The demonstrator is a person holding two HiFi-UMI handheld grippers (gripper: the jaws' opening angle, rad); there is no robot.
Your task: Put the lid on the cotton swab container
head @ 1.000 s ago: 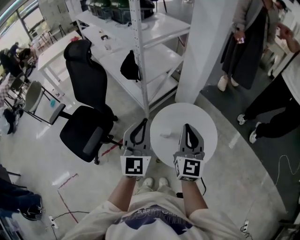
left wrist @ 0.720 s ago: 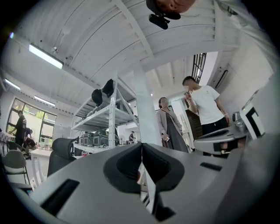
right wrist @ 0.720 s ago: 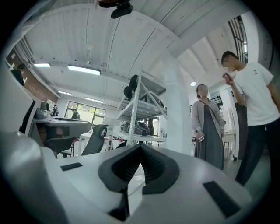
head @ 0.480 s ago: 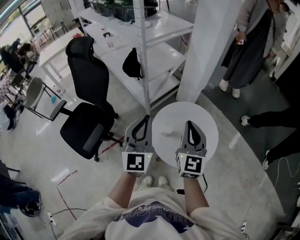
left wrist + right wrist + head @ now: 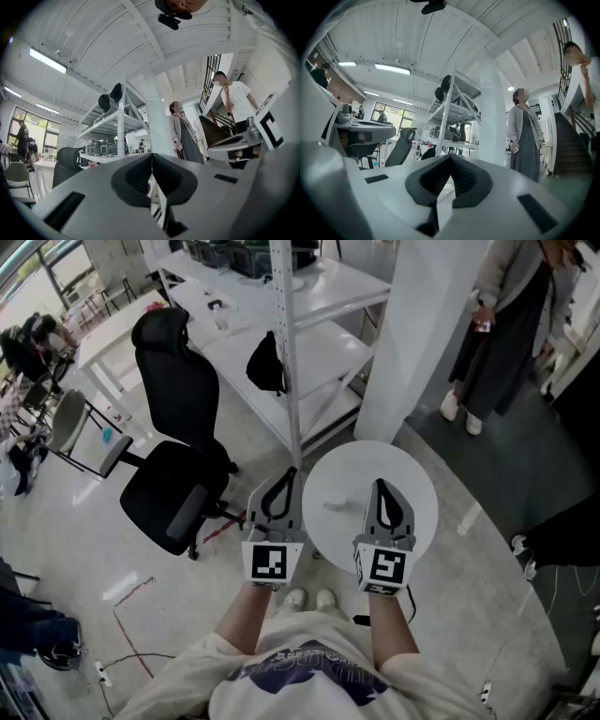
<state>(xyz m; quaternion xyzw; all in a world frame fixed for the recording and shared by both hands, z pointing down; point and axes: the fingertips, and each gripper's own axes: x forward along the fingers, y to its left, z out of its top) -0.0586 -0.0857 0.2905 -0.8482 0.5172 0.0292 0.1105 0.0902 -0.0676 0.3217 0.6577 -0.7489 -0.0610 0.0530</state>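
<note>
The jaws are seen pressed together in both gripper views, with nothing between them. The left hand-held gripper (image 5: 290,474) and the right hand-held gripper (image 5: 378,486) are therefore closed and empty, and they are held about level, side by side, over a round white surface (image 5: 417,486). A small pale thing, taken to be the container (image 5: 335,506), lies on that surface, below and between the two hand-held grippers. In the head view it seems slightly nearer to the right one. From either one it lies downward and inward. It looks a little longer from left to right, but it is too small and blurred for its axis to be settled. Whether the lid is on it cannot be told, and no separate lid is made out. A black chair (image 5: 178,493) stands on the pale floor to the left of the left hand-held gripper. A white rack (image 5: 319,352) and a white pillar (image 5: 422,324) are ahead, and a person (image 5: 511,343) stands ahead to the right.
</note>
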